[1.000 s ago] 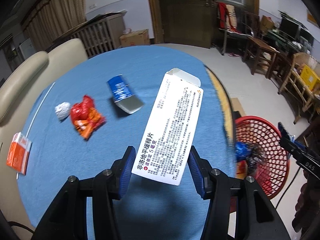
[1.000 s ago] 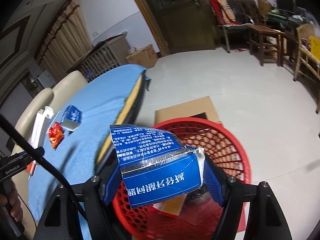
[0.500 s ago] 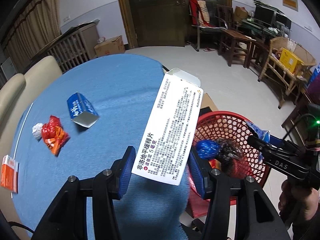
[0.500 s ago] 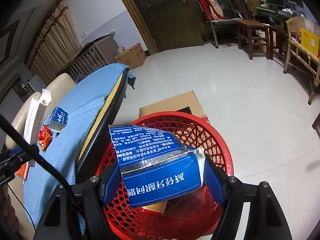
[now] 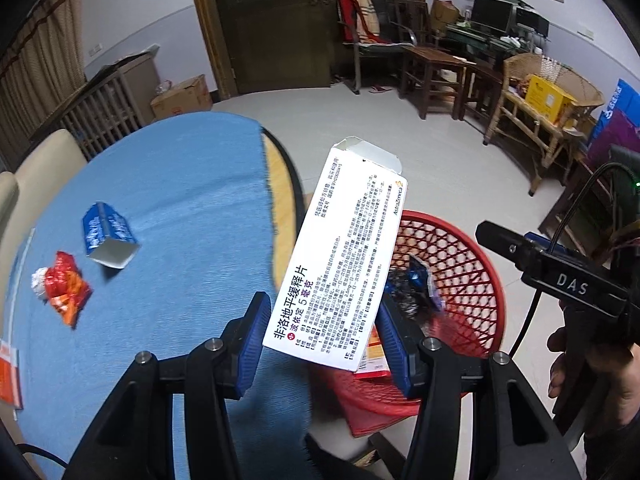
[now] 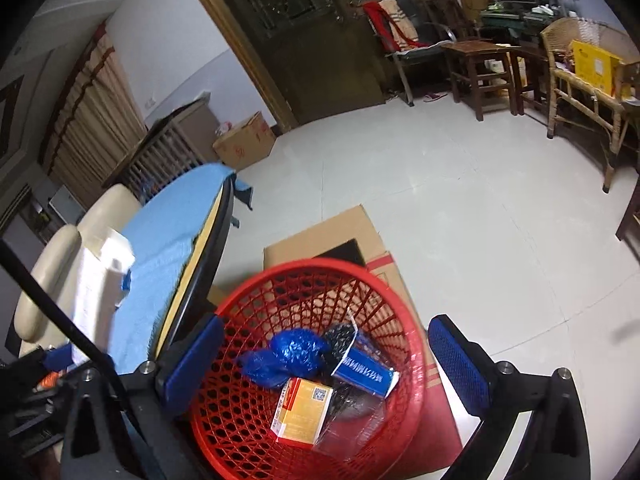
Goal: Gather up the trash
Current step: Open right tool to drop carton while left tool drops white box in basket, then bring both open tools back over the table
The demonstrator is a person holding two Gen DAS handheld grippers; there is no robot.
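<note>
My left gripper point(image 5: 320, 340) is shut on a white medicine box point(image 5: 340, 256) and holds it at the table's right edge, beside the red mesh basket point(image 5: 472, 248). My right gripper point(image 6: 328, 360) is open and empty above the same basket point(image 6: 248, 304). The torn blue carton point(image 6: 366, 374) lies inside the basket with a blue bag point(image 6: 292, 356) and an orange box point(image 6: 302, 410). On the blue tablecloth point(image 5: 180, 200) lie a blue carton point(image 5: 108, 236), a red wrapper point(image 5: 66, 292), a white crumpled scrap point(image 5: 38, 280) and an orange box point(image 5: 8, 372).
The basket stands on flattened cardboard point(image 6: 328, 236) on the tiled floor. A cream chair point(image 6: 60, 256) stands at the table's far side. Wooden chairs point(image 5: 436, 72) and a wicker bench point(image 5: 536, 120) line the right wall.
My right gripper opened and the torn blue carton dropped into the basket. My left gripper carried the white box right, towards the basket.
</note>
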